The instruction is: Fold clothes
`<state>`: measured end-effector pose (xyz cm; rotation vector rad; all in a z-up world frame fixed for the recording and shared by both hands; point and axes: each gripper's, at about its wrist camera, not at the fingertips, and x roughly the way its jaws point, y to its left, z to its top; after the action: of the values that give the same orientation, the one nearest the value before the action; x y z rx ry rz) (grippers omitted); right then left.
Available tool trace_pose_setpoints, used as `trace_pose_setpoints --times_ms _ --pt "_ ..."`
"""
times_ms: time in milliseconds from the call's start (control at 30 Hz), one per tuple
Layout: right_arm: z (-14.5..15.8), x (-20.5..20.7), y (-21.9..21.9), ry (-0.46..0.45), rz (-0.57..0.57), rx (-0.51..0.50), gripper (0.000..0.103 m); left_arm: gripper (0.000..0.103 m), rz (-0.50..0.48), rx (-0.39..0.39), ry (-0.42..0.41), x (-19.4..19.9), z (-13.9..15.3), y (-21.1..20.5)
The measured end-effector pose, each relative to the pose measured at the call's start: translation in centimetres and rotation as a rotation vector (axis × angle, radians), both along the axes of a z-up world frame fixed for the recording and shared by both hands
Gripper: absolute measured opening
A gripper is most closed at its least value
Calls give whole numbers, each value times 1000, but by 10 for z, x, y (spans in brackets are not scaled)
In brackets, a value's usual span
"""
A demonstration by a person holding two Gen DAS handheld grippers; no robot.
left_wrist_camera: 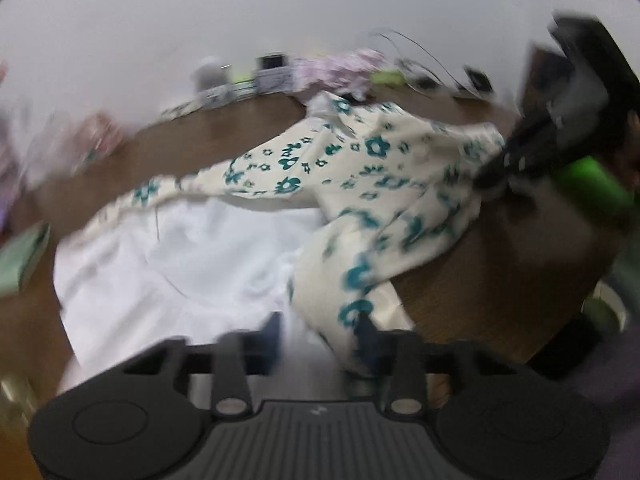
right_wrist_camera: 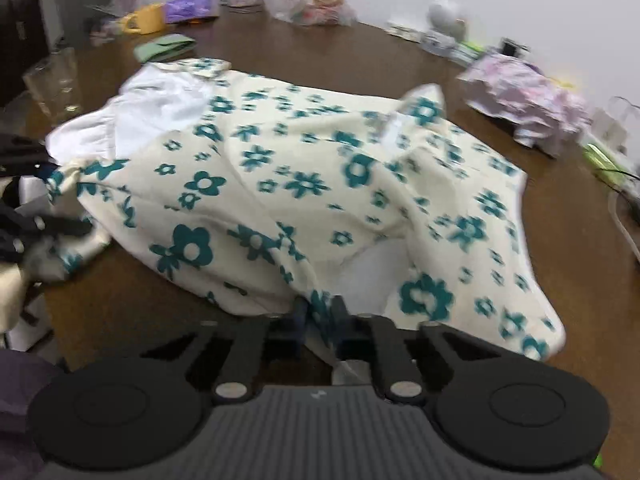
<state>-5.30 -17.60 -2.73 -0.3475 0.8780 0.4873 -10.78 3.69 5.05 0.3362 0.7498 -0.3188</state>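
Worktop (right_wrist_camera: pixel 460 92): brown wood, large, clutter along its far edge by the white wall.

Floral shirt (right_wrist_camera: pixel 304 184): cream cloth with teal flowers, spread over the middle of the worktop, white lining (right_wrist_camera: pixel 160 108) showing at its far-left part. In the left wrist view the same shirt (left_wrist_camera: pixel 376 184) drapes across from upper right to lower centre, with the white inside (left_wrist_camera: pixel 192 264) laid open to the left.

Right gripper (right_wrist_camera: pixel 320 312): fingers together, clamped on the near hem of the shirt; a fold of flowered cloth is pinched between them. Seen from the left wrist view, this gripper (left_wrist_camera: pixel 496 172) grips the shirt edge at the right.

Left gripper (left_wrist_camera: pixel 320 332): fingers stand some way apart; the right finger (left_wrist_camera: pixel 366 336) lies against a flowered shirt edge. Blur prevents telling whether cloth is actually gripped.

Smaller items at rear: pink crumpled cloth (right_wrist_camera: pixel 528 96), green folded cloth (right_wrist_camera: pixel 164 46), clear glass (right_wrist_camera: pixel 56 80), yellow mug (right_wrist_camera: pixel 146 20).
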Motion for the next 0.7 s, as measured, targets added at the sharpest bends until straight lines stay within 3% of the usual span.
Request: trace_pose_setpoints --times_ms 100,200,333,433,533,600,667,700 --pt "0 -9 -11 -17 -70 -28 3 13 -36 167 -23 14 8 13" --pt "-3 -22 -21 2 -117 24 3 13 -103 319 -82 23 23 20" --pt "-3 -44 -19 33 -127 89 3 15 -122 490 -171 28 40 30" --pt "-1 -60 -12 48 -104 92 3 16 -79 590 -125 25 29 51" --pt "4 -70 -15 120 -43 180 3 17 -52 485 -25 11 22 73" --pt "13 -73 -20 149 9 266 4 27 -34 357 -28 -2 30 80" --pt "28 -69 -28 139 29 335 7 61 -24 217 -89 -12 44 82" --pt "36 -62 -32 119 21 342 10 67 -35 167 -113 -13 46 77"
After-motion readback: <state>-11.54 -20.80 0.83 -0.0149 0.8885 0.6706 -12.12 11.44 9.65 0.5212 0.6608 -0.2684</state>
